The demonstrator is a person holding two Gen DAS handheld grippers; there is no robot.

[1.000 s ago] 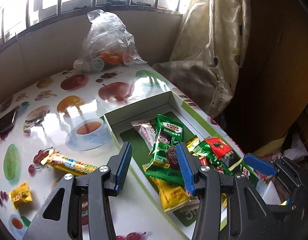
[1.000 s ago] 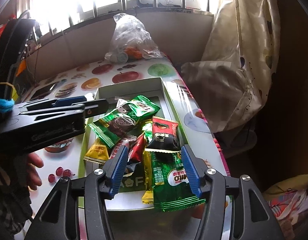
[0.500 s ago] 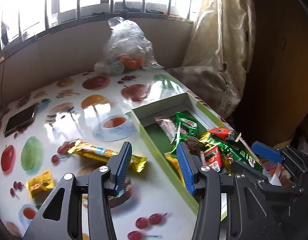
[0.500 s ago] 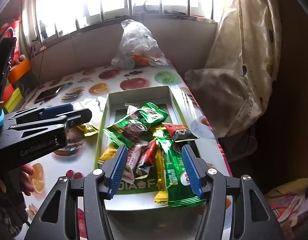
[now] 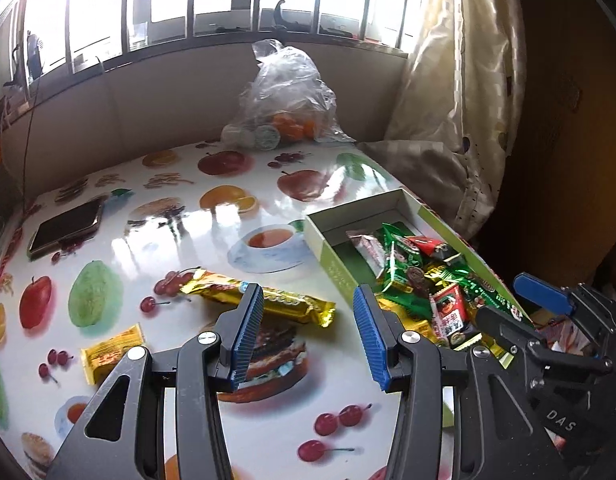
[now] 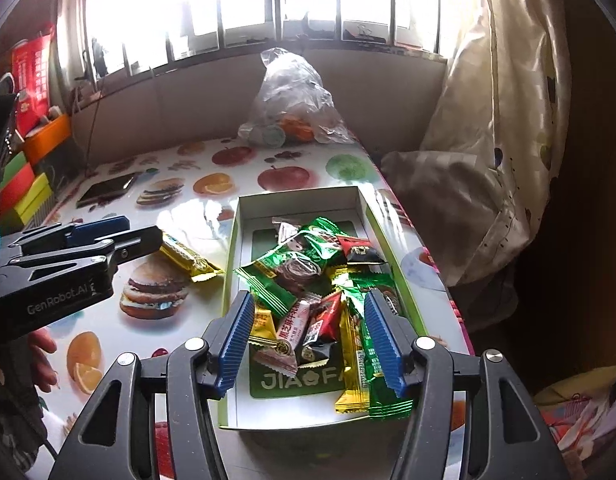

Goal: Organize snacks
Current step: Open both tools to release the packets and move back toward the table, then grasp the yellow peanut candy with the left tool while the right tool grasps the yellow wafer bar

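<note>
Nearest, left gripper (image 5: 308,332) and right gripper (image 6: 305,342) both stand agape, empty. Beyond, gold bar (image 5: 263,298) lies on the table (image 5: 179,216) beside the box (image 6: 232,256). Risk: slick foil slipping from an off-centre pinch.

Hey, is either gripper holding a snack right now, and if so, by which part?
Nothing is held. The left gripper is open above the table, near the long gold bar. The right gripper is open over the snack box.
</note>
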